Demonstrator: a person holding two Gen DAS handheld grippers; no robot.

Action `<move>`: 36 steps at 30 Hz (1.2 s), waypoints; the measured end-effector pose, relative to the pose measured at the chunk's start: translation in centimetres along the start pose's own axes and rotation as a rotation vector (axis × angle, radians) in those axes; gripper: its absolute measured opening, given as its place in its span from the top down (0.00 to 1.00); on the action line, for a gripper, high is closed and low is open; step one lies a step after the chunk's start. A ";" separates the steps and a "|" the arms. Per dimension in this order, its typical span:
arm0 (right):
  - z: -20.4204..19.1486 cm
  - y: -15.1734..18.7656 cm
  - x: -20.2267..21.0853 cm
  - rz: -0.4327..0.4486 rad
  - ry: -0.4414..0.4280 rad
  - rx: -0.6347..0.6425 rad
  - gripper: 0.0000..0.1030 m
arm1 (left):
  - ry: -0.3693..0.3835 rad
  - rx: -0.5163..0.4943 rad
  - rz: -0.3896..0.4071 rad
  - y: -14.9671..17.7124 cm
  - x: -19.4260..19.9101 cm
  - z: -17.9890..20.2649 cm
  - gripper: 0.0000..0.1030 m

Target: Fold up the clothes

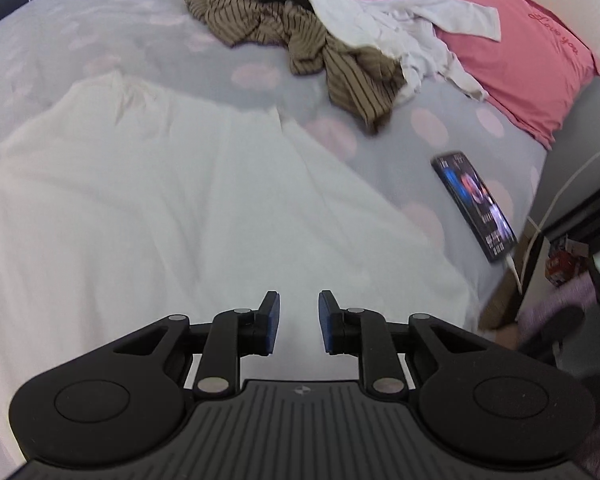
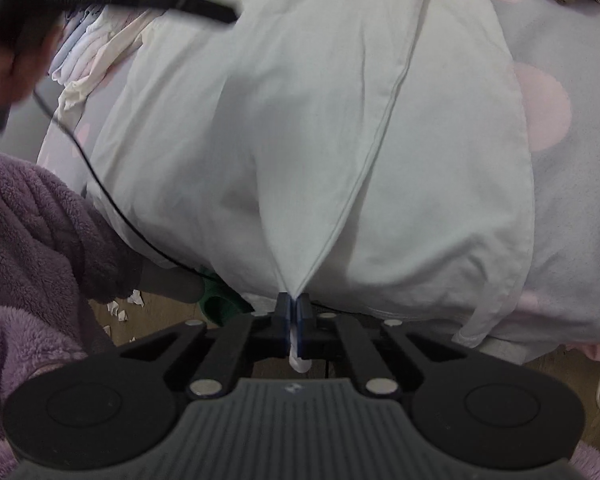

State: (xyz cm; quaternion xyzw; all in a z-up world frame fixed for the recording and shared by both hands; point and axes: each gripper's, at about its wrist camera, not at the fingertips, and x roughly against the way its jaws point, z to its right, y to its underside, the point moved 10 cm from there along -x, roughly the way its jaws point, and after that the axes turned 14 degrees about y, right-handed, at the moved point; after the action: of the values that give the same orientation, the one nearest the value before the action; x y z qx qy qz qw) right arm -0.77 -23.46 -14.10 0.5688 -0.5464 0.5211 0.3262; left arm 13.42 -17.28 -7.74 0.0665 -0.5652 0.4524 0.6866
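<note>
While my right tool (image 2: 293, 308) is clamped tight on a pinched point of the hem of the large white cotton garment (image 2: 320, 120), the cloth rises from that pinch in two taut creases that fan out across the grey bedsheet with pale pink dots (image 2: 560, 184). That garment lies spread flat on the bed, its near edge at the bed's side, where a little tuft of white fabric pokes out behind my pads. My left tool (image 1: 299, 322) hangs above the same white garment (image 1: 180, 208) with its blue-padded jaws a narrow gap apart and nothing between them. Beyond the garment sits a crumpled brown striped garment (image 1: 300, 40) under a heap of white clothes (image 1: 360, 16), which touches a pink pillow (image 1: 512, 60). To the garment's right lies a lit phone (image 1: 476, 204). My fuzzy purple sleeve (image 2: 32, 232) shows left of the garment.
</note>
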 end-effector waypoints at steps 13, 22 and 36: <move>0.5 1.1 -0.2 -0.035 -0.091 -0.052 0.97 | -0.113 -0.056 -0.037 -13.1 -9.9 -3.0 0.82; 1.4 1.0 -0.3 -0.053 -0.144 -0.086 0.97 | -0.198 -0.142 -0.146 -14.7 -14.6 -4.9 0.94; 5.1 1.1 5.0 -0.027 -0.115 -0.137 1.00 | -0.124 -0.036 -0.078 -16.2 -12.3 -5.2 0.98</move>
State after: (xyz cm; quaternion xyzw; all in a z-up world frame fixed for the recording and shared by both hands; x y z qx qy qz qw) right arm -1.34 -29.90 -10.88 0.5814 -0.5909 0.4447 0.3393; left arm 29.07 -30.26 -13.02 0.1041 -0.6116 0.4102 0.6685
